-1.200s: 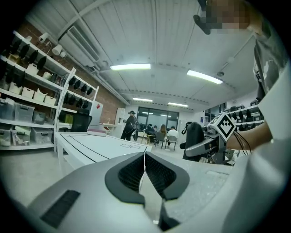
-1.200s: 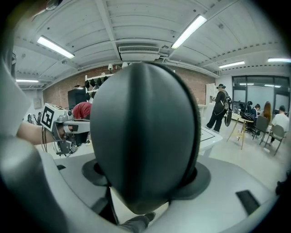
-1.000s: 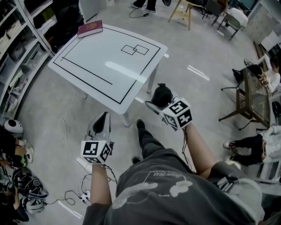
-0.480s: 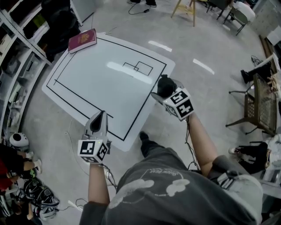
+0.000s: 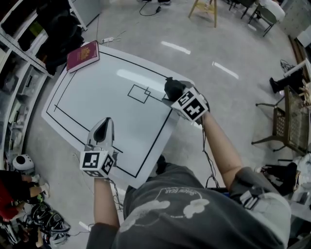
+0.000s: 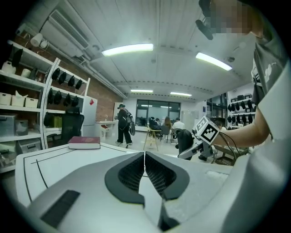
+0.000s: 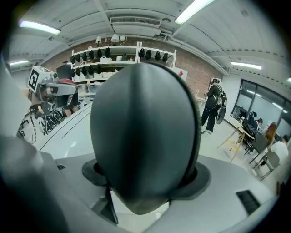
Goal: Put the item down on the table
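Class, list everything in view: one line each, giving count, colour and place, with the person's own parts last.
table: one, white with black lines, in front of the person
book: one, dark red, table's far left corner
item: one, black, rounded, held above the table's right edge
shelves: several, white, left of the table
stool: one, wooden, on the floor beyond the table
left gripper: one, grey, shut, empty, over the table's near edge
right gripper: one, grey, shut on the item

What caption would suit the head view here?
Right gripper holds a dark rounded item near the edge of the white table; left gripper hovers shut, empty.
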